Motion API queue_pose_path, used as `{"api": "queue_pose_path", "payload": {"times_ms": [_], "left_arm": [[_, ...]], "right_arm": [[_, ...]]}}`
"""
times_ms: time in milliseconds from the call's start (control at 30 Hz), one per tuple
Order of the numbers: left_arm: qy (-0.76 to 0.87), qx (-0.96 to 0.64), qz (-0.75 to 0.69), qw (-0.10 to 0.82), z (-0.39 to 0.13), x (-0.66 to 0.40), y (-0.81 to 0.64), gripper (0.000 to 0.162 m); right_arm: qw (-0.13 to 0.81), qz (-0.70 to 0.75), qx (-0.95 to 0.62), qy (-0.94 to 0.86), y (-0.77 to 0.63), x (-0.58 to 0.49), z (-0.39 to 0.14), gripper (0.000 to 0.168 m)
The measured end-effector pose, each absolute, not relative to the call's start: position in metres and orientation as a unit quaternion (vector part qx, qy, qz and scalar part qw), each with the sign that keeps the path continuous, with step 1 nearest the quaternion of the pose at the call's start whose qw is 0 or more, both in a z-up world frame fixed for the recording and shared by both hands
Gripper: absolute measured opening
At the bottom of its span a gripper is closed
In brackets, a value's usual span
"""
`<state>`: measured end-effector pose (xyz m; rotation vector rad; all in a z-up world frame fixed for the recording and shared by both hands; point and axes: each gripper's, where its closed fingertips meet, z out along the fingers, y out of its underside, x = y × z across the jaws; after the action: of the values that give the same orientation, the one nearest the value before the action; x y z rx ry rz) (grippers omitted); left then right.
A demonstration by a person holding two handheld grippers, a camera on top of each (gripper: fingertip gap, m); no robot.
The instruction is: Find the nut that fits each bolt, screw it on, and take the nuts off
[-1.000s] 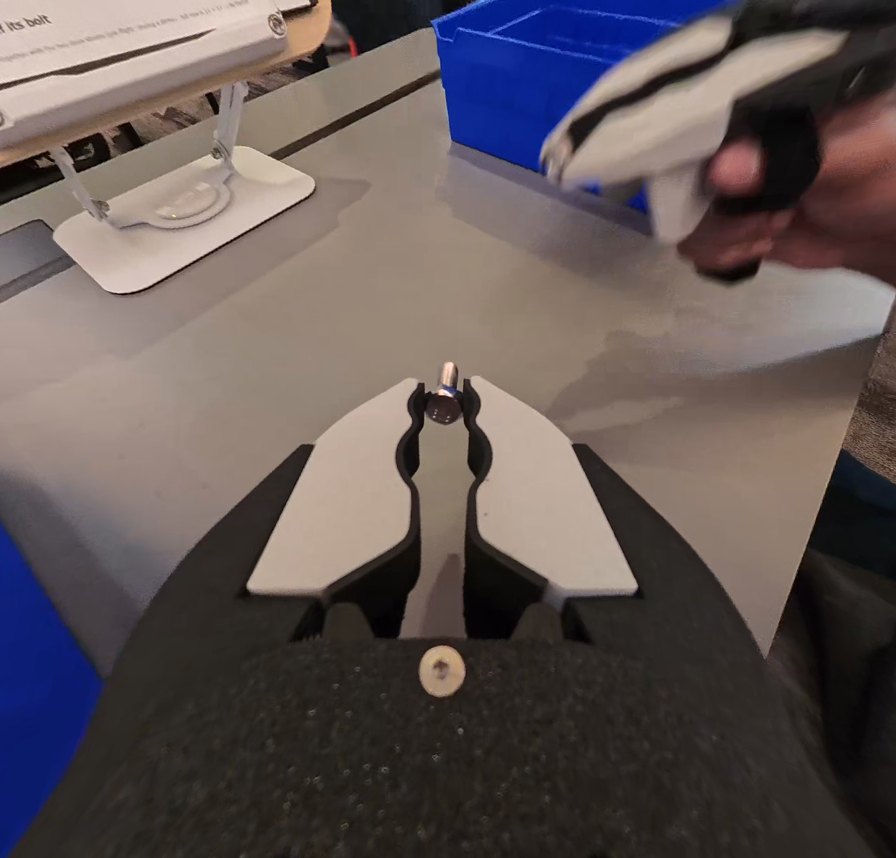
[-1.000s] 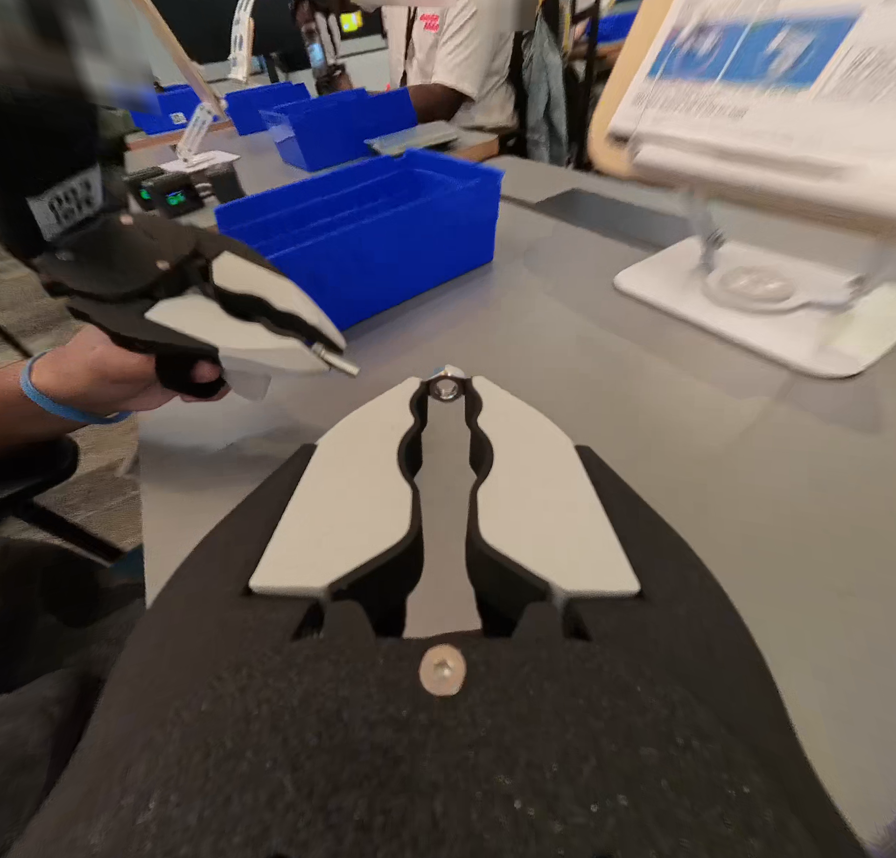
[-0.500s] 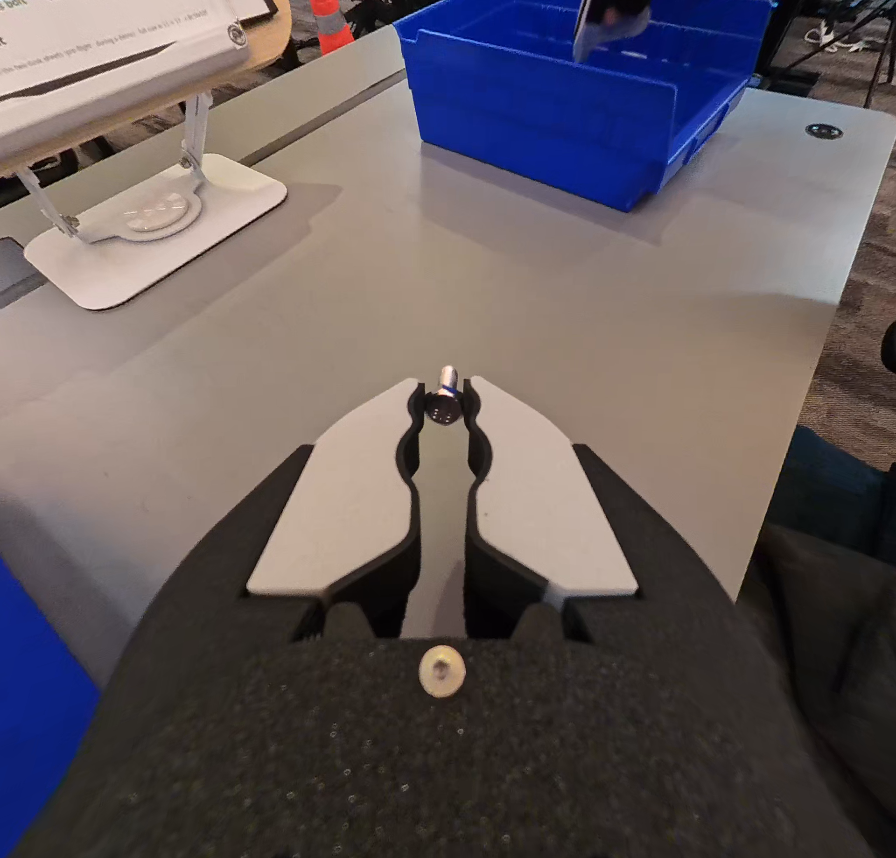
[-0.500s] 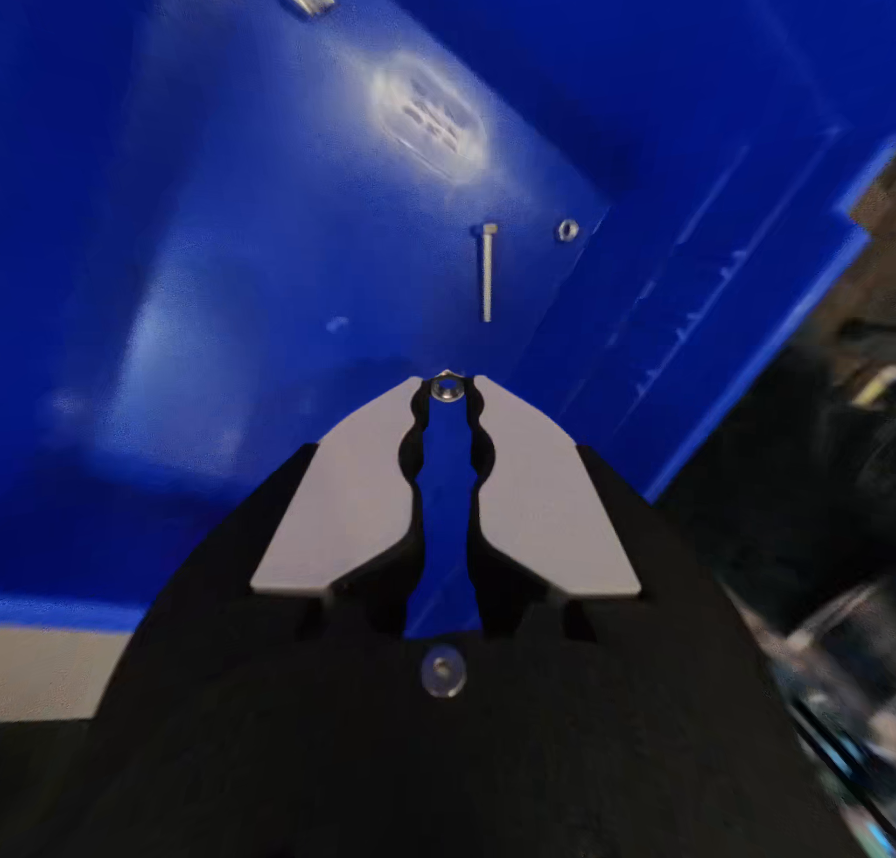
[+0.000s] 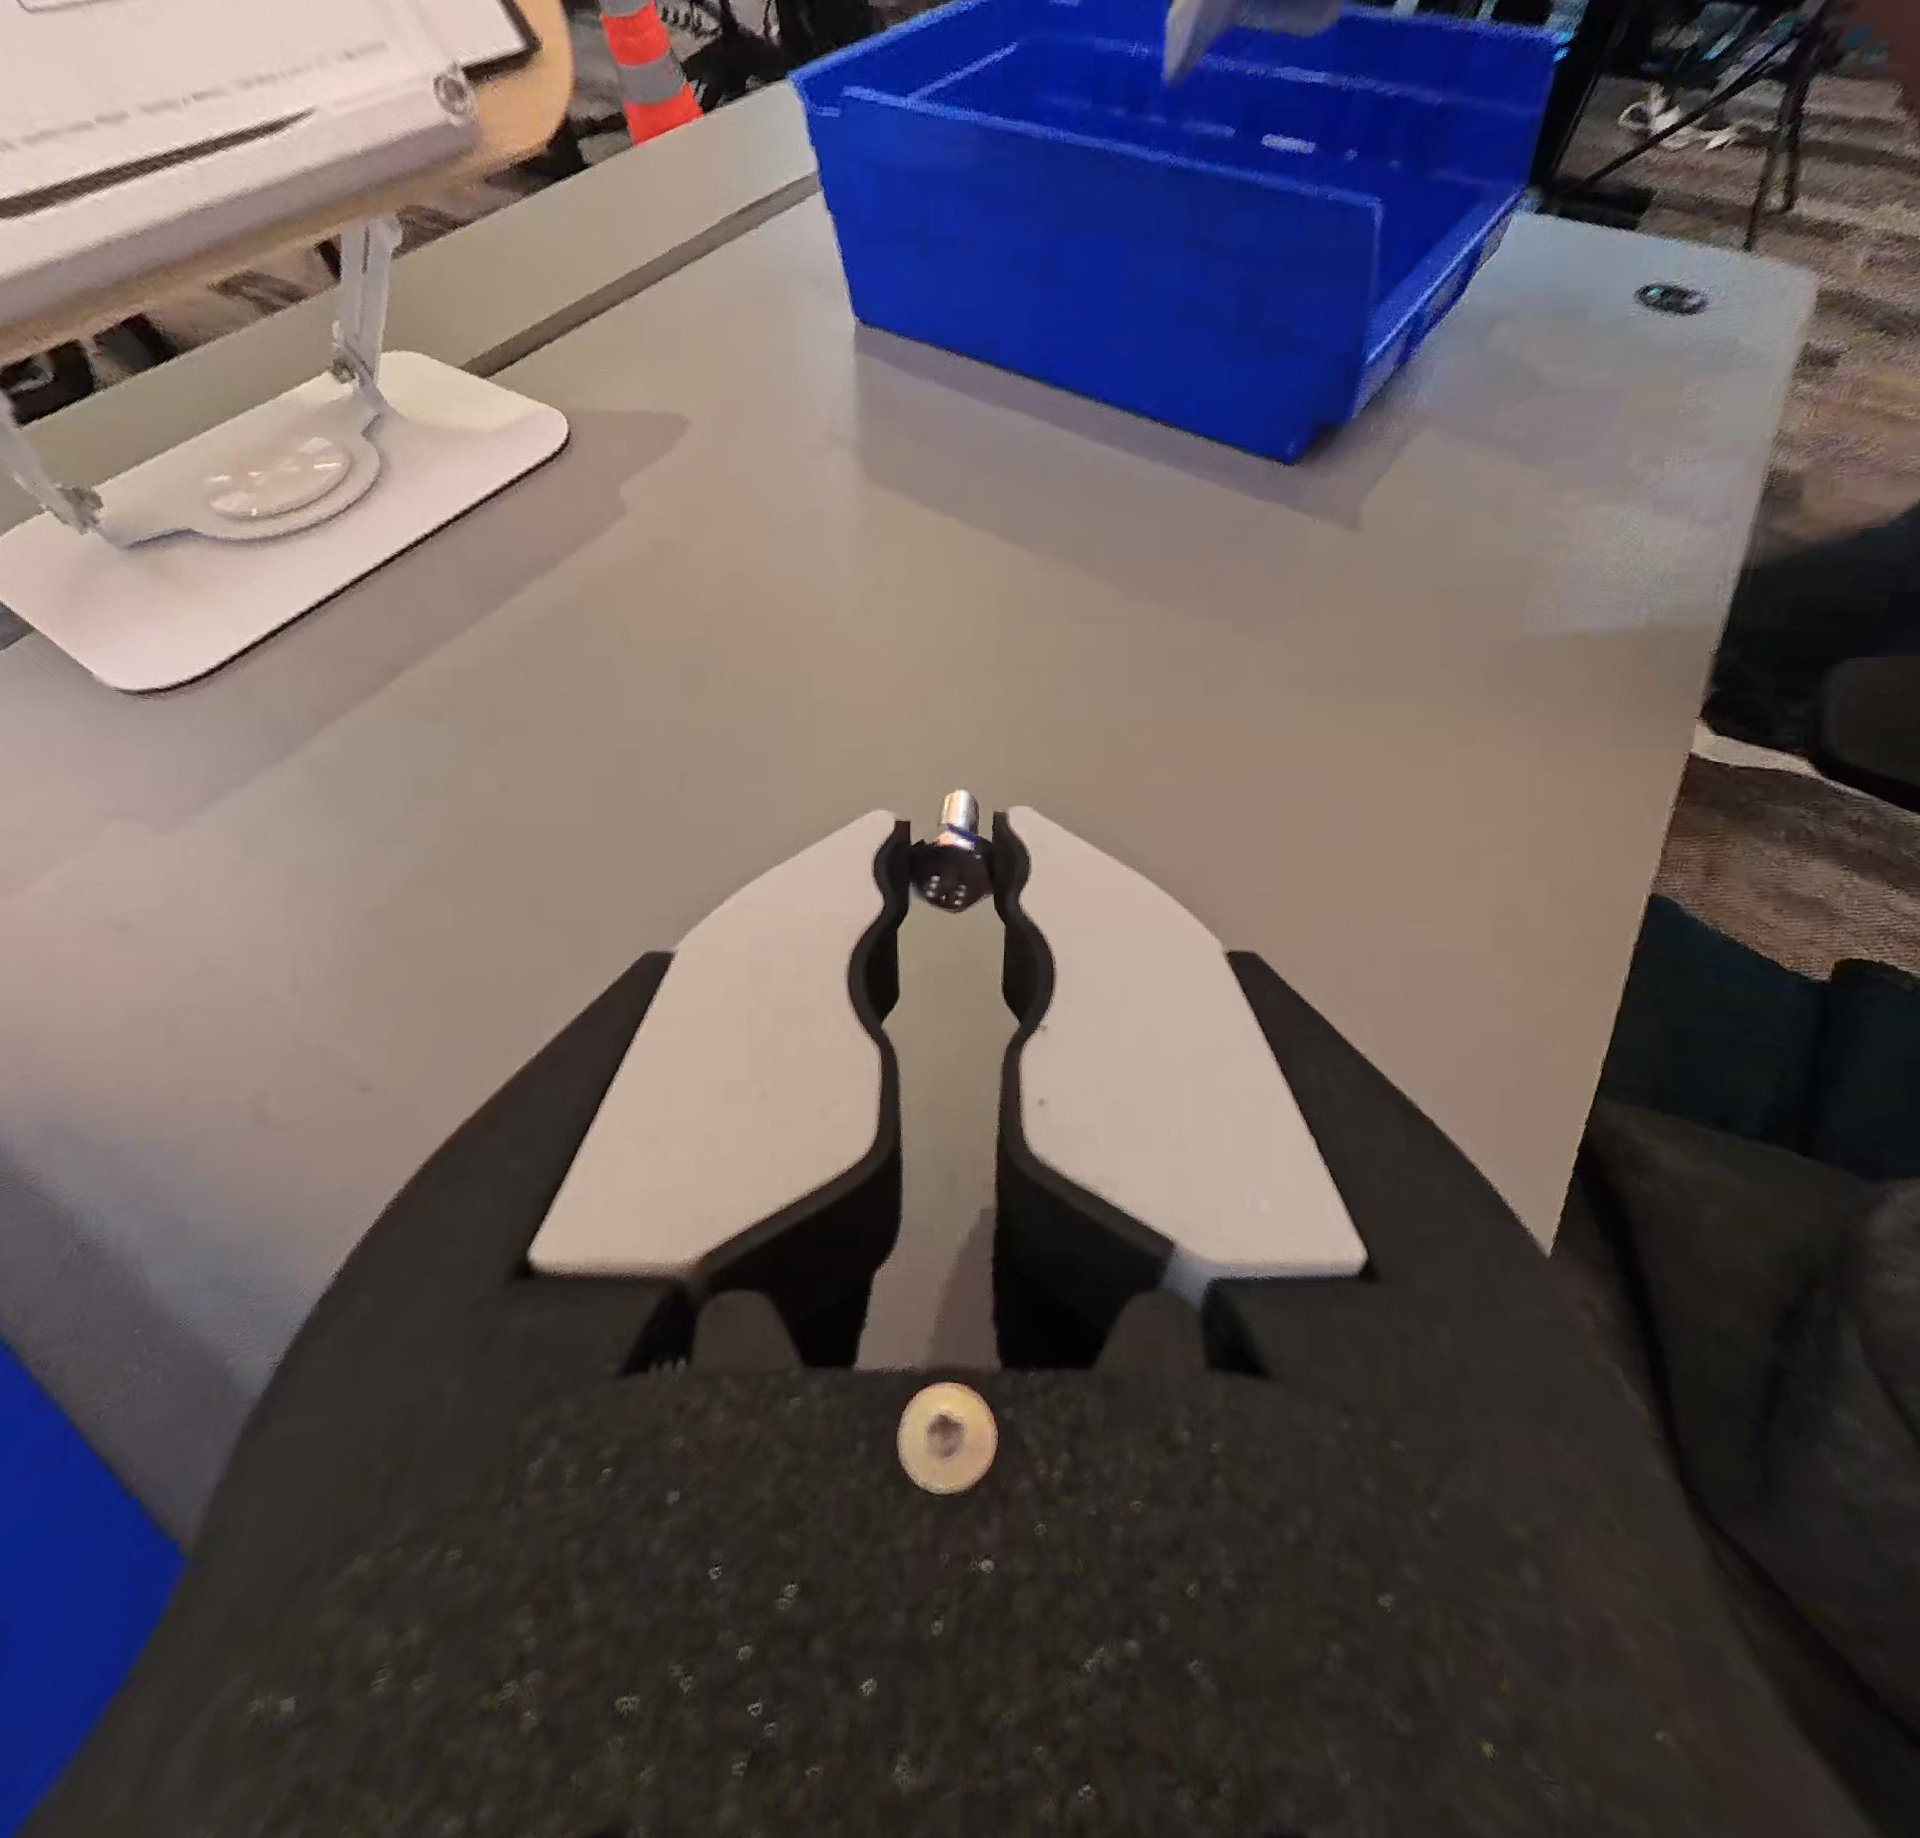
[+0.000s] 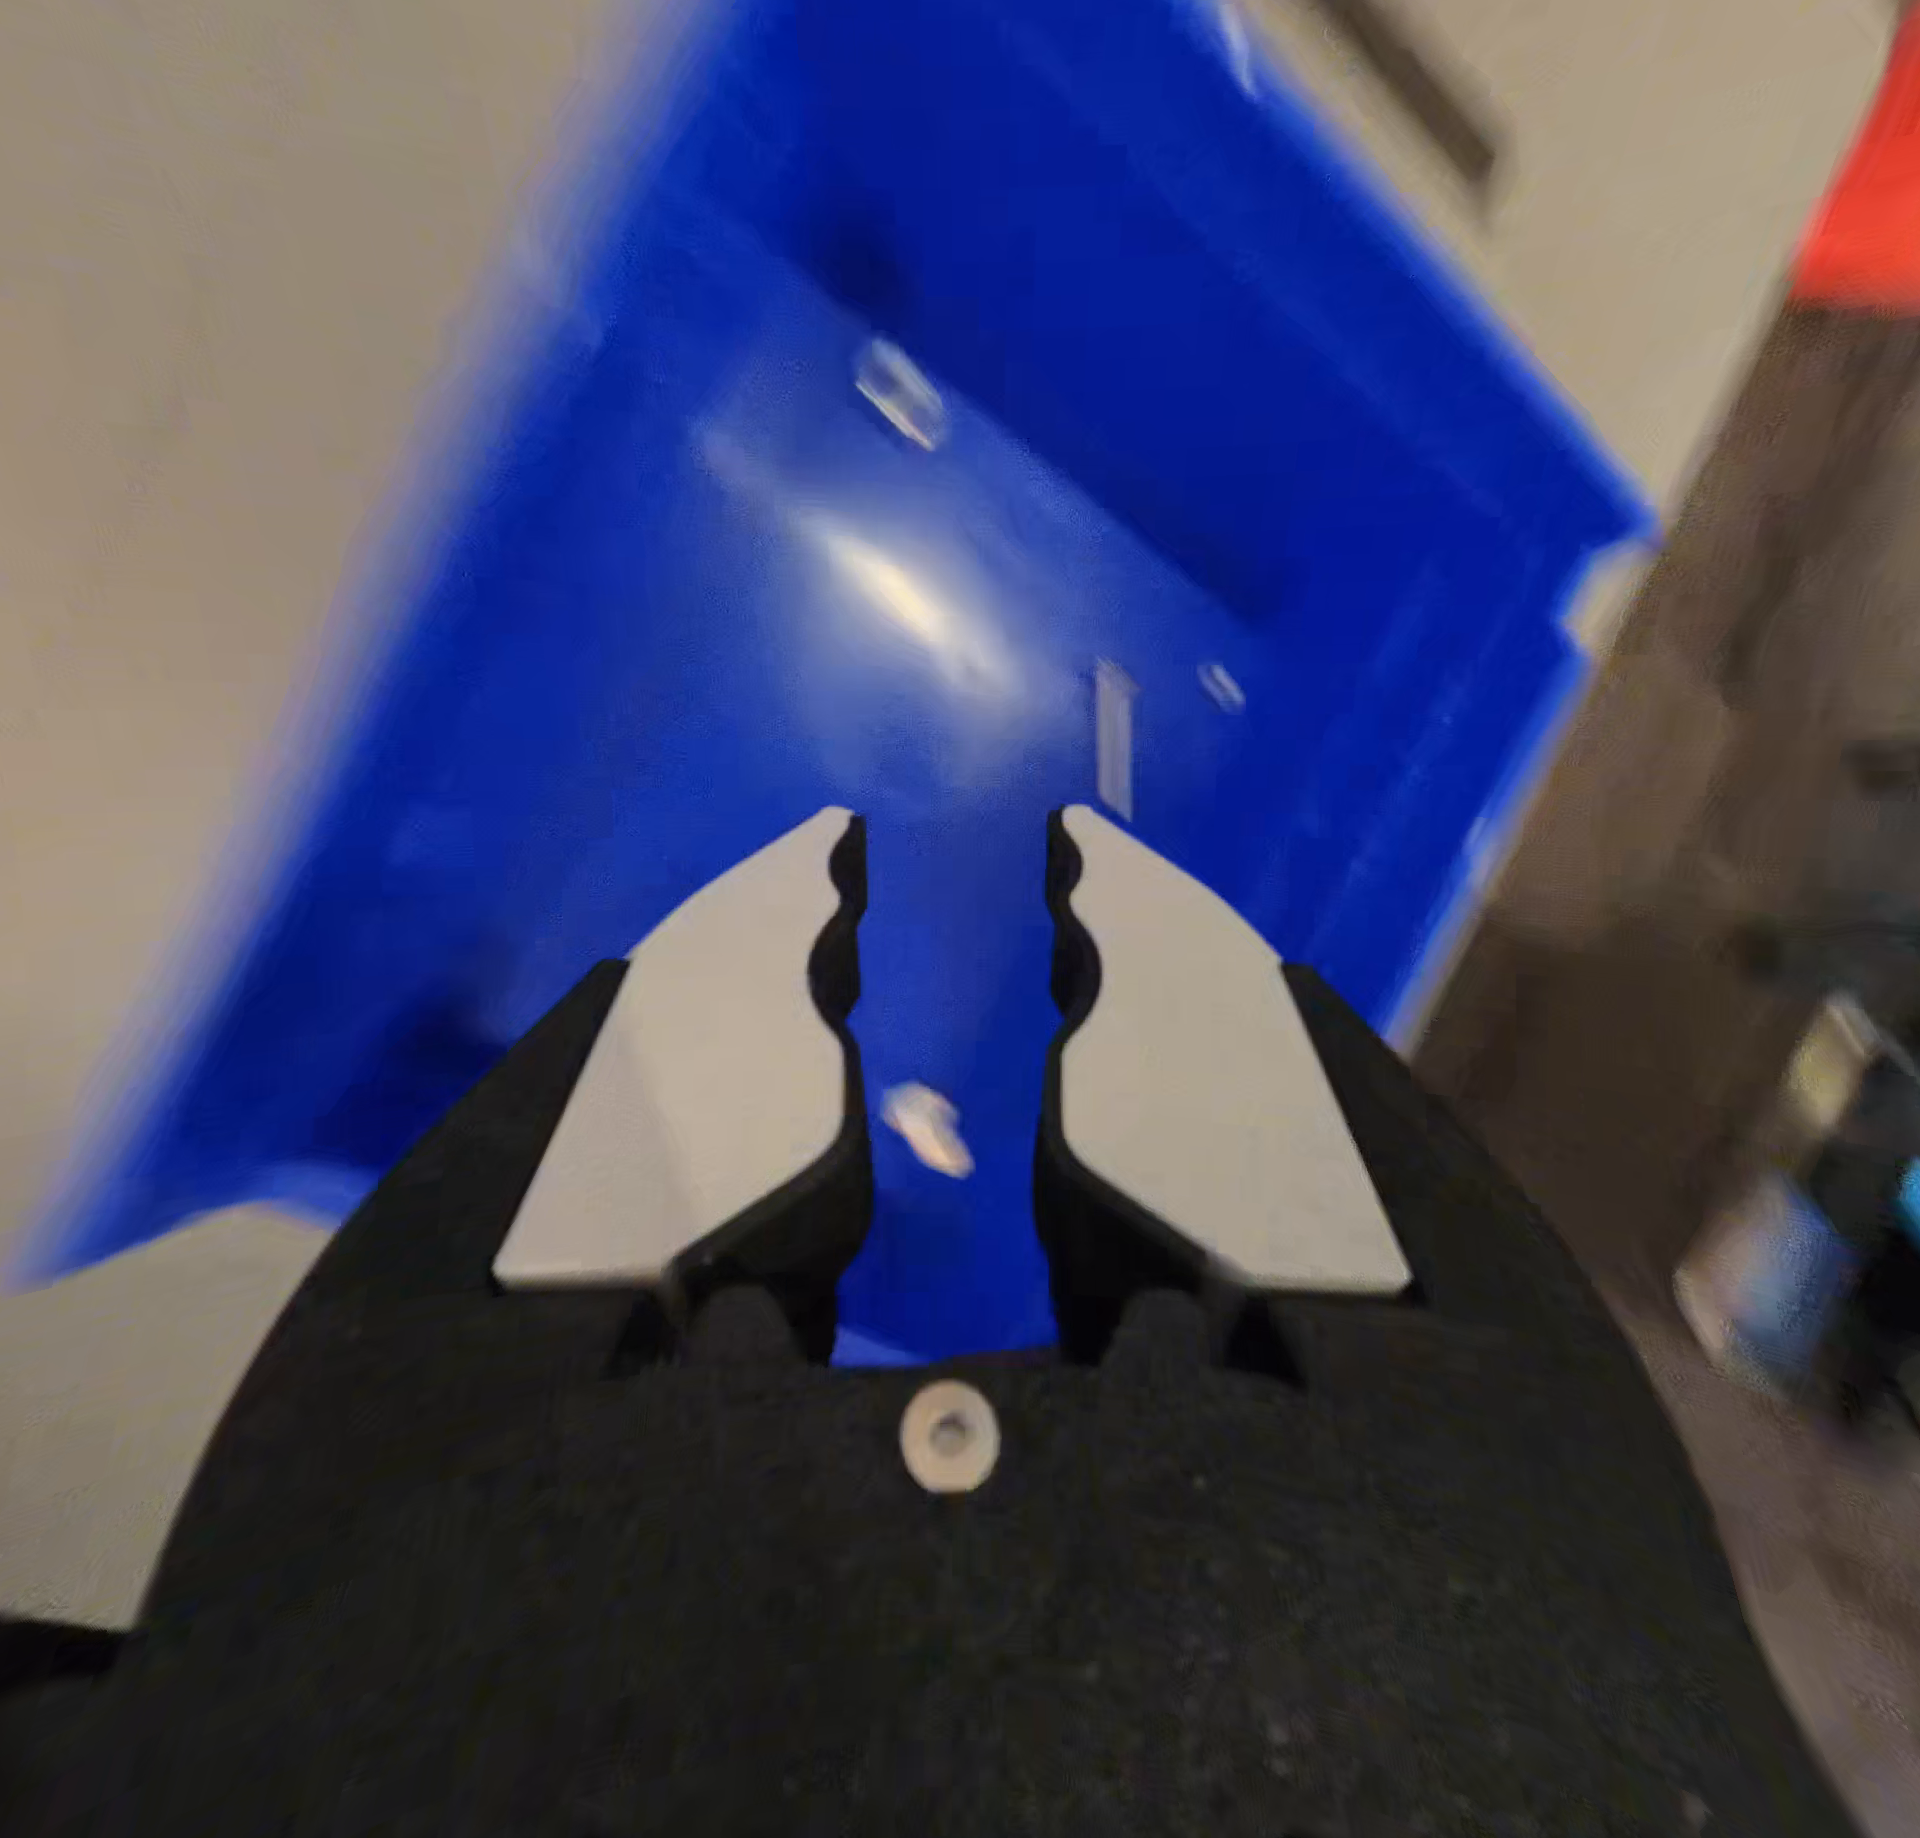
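My left gripper [image 5: 948, 843] is shut on a short silver bolt [image 5: 952, 858], head toward the camera, held above the grey table [image 5: 1143, 666]. My right gripper [image 6: 951, 827] is open and empty above the blue bin [image 6: 582, 749]; it also shows in the left wrist view [image 5: 1195, 6] over the same bin [image 5: 1122, 282]. A small nut [image 6: 928, 1126] shows blurred between the fingers, over the bin floor. In the bin lie a long thin bolt [image 6: 1112, 739], a larger nut [image 6: 899, 406] and a small nut [image 6: 1221, 687]. The right wrist view is blurred.
A white document stand [image 5: 281, 500] holding a printed sheet stands at the back left of the table. Part of a second blue bin [image 5: 62, 1560] shows at the near left. An orange cone [image 5: 634, 32] stands beyond the table. The table's right edge [image 5: 1683, 749] is close.
My right gripper opened over the blue bin and let go of the small nut, which now shows below the jaws. It also pulled back from the bin floor. My left gripper kept the bolt.
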<state>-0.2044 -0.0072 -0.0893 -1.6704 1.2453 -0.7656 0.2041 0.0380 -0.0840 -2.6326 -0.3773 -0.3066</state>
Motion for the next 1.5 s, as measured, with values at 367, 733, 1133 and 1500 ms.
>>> {"api": "queue_pose_path", "payload": {"times_ms": [367, 733, 1133, 1500], "left_arm": [[0.513, -0.561, -0.525, 0.383, -0.055, -0.194, -0.058, 0.014], [0.522, -0.552, -0.557, 0.334, -0.066, -0.188, -0.074, 0.014], [0.507, -0.549, -0.566, 0.349, -0.055, -0.189, -0.073, 0.054], [0.519, -0.563, -0.534, 0.359, -0.062, -0.186, -0.068, 0.055]], "right_arm": [[0.475, 0.476, -0.673, -0.308, -0.065, -0.176, -0.07, 0.032], [0.472, 0.493, -0.654, -0.328, -0.069, -0.197, -0.071, 0.008], [0.507, 0.386, -0.675, -0.373, -0.071, -0.167, -0.065, 0.006], [0.517, 0.043, -0.848, -0.112, -0.005, 0.147, -0.045, 0.005]]}}
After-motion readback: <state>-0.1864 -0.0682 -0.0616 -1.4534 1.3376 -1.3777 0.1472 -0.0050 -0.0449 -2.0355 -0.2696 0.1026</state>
